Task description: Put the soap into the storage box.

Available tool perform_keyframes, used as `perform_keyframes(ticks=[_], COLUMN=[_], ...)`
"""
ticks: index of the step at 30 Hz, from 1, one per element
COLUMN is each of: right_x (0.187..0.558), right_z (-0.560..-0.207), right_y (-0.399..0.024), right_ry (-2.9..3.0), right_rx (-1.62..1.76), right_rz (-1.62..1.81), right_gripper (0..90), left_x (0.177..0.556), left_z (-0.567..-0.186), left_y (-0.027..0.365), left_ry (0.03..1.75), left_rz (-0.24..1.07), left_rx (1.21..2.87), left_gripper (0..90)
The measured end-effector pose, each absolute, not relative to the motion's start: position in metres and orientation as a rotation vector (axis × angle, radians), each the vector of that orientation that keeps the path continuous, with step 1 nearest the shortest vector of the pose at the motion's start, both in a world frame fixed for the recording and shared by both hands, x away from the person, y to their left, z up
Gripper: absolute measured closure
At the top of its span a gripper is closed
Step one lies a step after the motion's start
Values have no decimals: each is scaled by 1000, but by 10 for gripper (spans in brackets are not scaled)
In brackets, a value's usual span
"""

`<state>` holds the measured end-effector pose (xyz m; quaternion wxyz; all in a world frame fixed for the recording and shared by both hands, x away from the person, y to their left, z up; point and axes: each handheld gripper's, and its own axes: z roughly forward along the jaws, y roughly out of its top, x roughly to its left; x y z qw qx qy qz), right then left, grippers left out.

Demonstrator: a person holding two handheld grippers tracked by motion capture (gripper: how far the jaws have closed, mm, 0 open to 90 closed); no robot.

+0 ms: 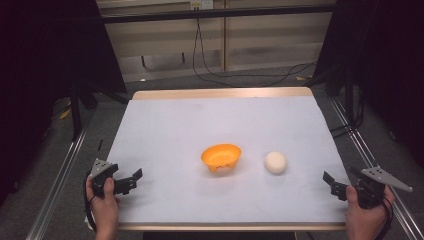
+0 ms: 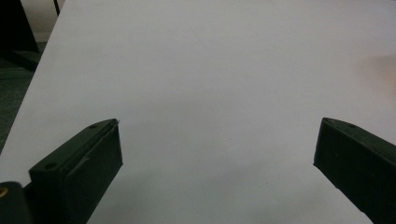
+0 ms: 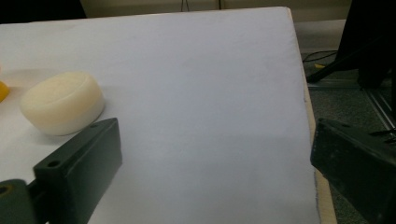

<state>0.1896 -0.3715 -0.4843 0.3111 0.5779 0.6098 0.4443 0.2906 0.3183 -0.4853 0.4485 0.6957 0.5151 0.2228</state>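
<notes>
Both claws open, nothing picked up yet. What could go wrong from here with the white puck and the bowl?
1. The cream round piece is smooth and rounded; the right claw, open and nearest to it, may pinch off-centre and squirt it away.
2. It lies close beside the orange bowl, so a push could knock the bowl.
3. The right claw sits near the table edge; a low approach could snag the white cover.
</notes>
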Motion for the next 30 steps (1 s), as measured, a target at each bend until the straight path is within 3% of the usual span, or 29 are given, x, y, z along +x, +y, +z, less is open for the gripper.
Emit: perform_keyframes(ticks=[3,9,30], right_x=[190,193,233], right_z=[-484,-484,-465], right_y=[-371,-371,-351], right_ry=[1616,1706,2112], right_rx=[1519,1498,1474], right_rz=[1175,1220,1037], right_gripper=[87,114,50], left_x=[290,290,291], left_z=[-485,-485,-485], left_y=[318,317,317], left_ry=[1272,1275,1277], left_rz=[557,562,556], left_rx=[1722,1727,1735], left_gripper=[10,11,11])
